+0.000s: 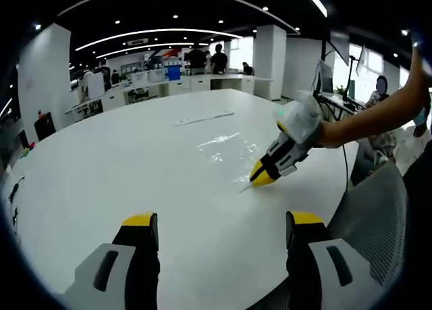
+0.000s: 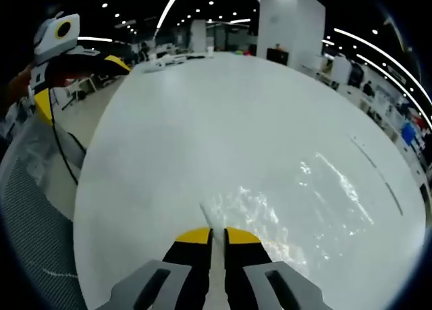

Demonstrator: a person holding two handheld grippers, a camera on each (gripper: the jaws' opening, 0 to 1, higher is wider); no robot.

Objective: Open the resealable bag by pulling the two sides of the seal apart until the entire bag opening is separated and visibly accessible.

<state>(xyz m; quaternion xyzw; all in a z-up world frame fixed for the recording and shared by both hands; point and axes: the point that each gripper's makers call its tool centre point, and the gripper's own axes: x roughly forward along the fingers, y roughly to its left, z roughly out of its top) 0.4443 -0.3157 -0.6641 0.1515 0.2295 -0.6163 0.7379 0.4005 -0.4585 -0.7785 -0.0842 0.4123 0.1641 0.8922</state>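
**Pinching one edge of a clear bag on a white table**

Starting at the left of the left gripper view, the left gripper (image 1: 223,222) stands wide apart with nothing between its yellow tips, low in the frame over the white table (image 1: 101,168). Right of centre lies the resealable bag (image 1: 226,146), flat, clear and glossy. At its near edge the right gripper (image 1: 262,177) comes in from the right, tips down on the film. In the right gripper view those jaws sit narrow at bottom centre, closed on a thin strip of the bag's edge (image 2: 209,219); the rest of the bag spreads to the right.

The film looks light, limp and slippery, likely to slide or crumple, so the free lip beside the seal seems the best hold.

A mesh chair (image 1: 378,209) sits at lower right; an open office with desks lies behind.
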